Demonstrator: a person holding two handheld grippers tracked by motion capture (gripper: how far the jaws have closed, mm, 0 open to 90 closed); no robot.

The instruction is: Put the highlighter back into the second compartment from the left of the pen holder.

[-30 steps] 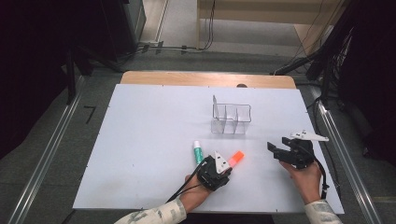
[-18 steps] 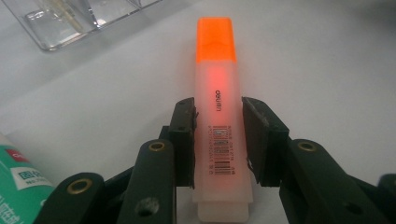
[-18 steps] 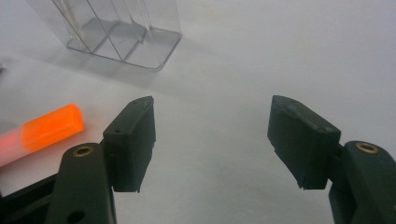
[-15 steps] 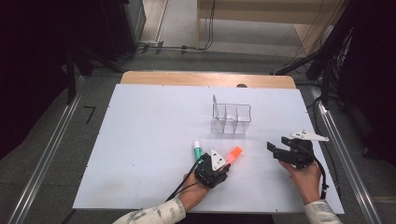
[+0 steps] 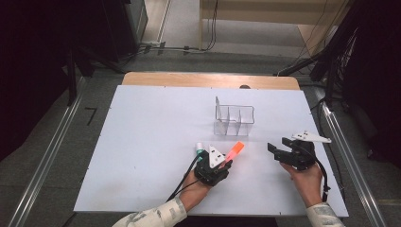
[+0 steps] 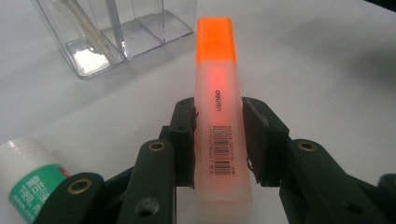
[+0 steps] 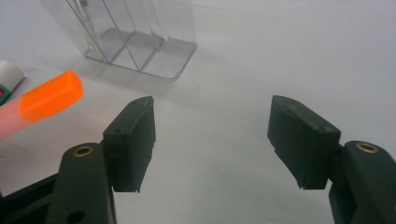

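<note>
The left gripper [image 6: 218, 140] clamps the highlighter [image 6: 219, 107] low on its barrel, near the organizer [image 5: 234, 120]. The right gripper [image 7: 224, 140] waits with jaws wide, holding nothing. The long free end could pivot and slip on lifting.

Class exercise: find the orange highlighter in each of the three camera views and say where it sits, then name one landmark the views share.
High view: the highlighter lies low of centre, at the left gripper.
Left gripper view: centre, upright in the frame, between the jaws.
Right gripper view: far left edge, orange cap pointing right.
Shared landmark: the clear organiser.
</note>
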